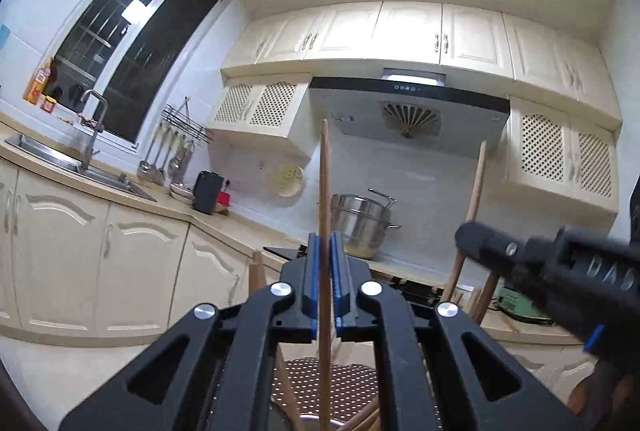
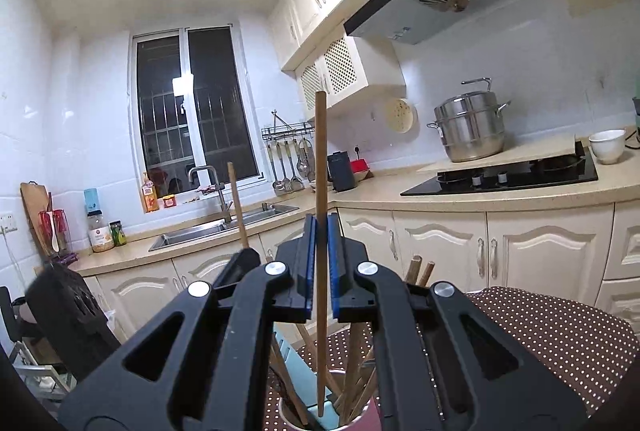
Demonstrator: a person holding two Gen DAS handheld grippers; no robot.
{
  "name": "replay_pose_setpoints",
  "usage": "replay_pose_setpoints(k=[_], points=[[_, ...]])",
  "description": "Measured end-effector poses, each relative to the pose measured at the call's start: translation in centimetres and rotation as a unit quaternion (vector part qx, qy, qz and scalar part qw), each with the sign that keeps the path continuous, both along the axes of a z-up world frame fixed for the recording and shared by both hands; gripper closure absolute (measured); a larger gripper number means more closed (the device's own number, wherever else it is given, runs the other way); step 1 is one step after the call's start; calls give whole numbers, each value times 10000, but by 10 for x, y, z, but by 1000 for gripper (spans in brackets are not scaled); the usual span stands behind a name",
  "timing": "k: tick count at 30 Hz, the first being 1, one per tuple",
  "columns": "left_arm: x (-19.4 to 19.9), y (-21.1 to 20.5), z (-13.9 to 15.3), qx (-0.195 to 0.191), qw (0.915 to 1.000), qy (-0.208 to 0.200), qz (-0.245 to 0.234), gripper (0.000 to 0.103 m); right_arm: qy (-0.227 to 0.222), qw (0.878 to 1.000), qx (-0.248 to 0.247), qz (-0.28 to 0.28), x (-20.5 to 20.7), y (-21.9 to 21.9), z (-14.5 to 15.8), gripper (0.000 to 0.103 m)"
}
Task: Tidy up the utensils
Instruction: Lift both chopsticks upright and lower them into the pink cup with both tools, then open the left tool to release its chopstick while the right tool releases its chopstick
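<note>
My left gripper (image 1: 325, 237) is shut on a wooden chopstick (image 1: 325, 167) that stands upright between its blue pads. Its lower end reaches down among several other chopsticks over the brown dotted cloth (image 1: 340, 375). My right gripper (image 2: 320, 219) is shut on a second upright chopstick (image 2: 320, 143), whose tip sits inside a round utensil cup (image 2: 370, 417) holding several chopsticks and a pale blue item. Each gripper shows in the other view: the right gripper (image 1: 468, 231) at the right with its stick (image 1: 477, 183), the left gripper (image 2: 244, 257) at the left with its stick (image 2: 237, 203).
The cup stands on a brown dotted cloth (image 2: 552, 335). Behind runs a beige counter with a steel sink (image 2: 208, 231), a black hob (image 2: 500, 179), a steel steamer pot (image 2: 470, 129), a white bowl (image 2: 607, 145) and hanging ladles (image 2: 286, 167).
</note>
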State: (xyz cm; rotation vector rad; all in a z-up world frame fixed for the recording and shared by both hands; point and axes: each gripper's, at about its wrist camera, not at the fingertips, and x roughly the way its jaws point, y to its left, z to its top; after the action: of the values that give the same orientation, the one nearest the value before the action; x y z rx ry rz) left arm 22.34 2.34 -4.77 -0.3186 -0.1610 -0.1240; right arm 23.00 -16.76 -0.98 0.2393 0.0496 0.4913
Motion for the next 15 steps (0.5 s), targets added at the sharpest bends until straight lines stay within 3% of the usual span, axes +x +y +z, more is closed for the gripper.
replay_pose_setpoints(k=[13, 15], points=[[-5, 4, -18, 271, 9970, 623, -369, 94, 85, 9999, -1, -64, -7, 1, 0, 97], [-6, 8, -21, 211, 9954, 795, -486, 72, 102, 9999, -3, -84, -8, 1, 1, 97]])
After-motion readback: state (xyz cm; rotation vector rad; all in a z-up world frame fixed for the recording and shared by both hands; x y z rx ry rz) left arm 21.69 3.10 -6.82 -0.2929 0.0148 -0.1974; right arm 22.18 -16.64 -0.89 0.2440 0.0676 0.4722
